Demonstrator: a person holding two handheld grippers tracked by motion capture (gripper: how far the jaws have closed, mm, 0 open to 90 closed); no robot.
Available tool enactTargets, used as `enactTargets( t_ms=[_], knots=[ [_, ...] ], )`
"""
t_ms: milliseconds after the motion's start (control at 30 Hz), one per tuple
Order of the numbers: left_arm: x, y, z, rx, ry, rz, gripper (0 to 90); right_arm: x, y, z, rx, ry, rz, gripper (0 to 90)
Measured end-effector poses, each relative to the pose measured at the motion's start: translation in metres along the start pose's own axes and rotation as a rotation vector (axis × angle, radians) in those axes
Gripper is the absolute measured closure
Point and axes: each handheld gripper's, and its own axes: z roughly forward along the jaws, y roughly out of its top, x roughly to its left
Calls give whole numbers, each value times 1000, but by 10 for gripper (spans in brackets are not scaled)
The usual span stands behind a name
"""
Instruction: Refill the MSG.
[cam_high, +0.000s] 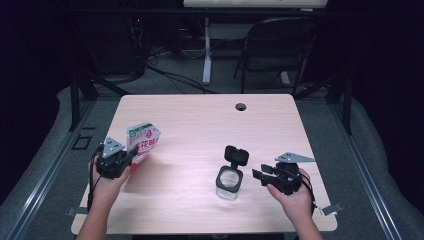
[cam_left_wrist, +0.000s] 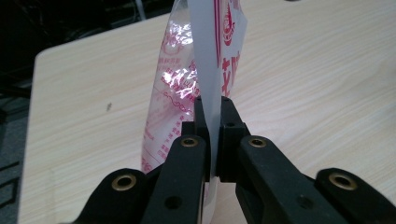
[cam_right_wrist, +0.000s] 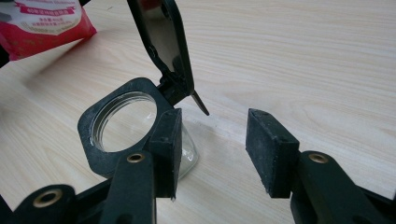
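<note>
Snack pouch (cam_high: 143, 141): light, limp, slippery film | I keep left gripper (cam_left_wrist: 212, 135) clamped on its flat edge seal | right gripper (cam_right_wrist: 212, 154) agape, empty, beside open-lidded jar (cam_right_wrist: 135, 128).

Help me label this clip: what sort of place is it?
Probably a lab or recording studio, not a home: a bare wooden table with a cable hole, black drapes around it, a folding chair and loose cables on the grey floor behind.

Black tongs (cam_high: 136, 151), brass screws, grey triangular plates.
</note>
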Motion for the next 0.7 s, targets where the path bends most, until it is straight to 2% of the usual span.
enactTargets(
  t_ms=[133,300,500,700],
  knots=[
    [1,7,-12,-33,15,-4,900,-1,0,-1,-4,2,4,563],
    [-3,12,-21,-64,2,-1,900,0,0,-1,-3,0,1,563],
    [-15,23,-31,-100,-47,22,900,-1,1,-2,-8,2,1,563],
    [-36,33,-35,-119,-95,76,900,0,1,-2,-9,5,1,561]
  ],
)
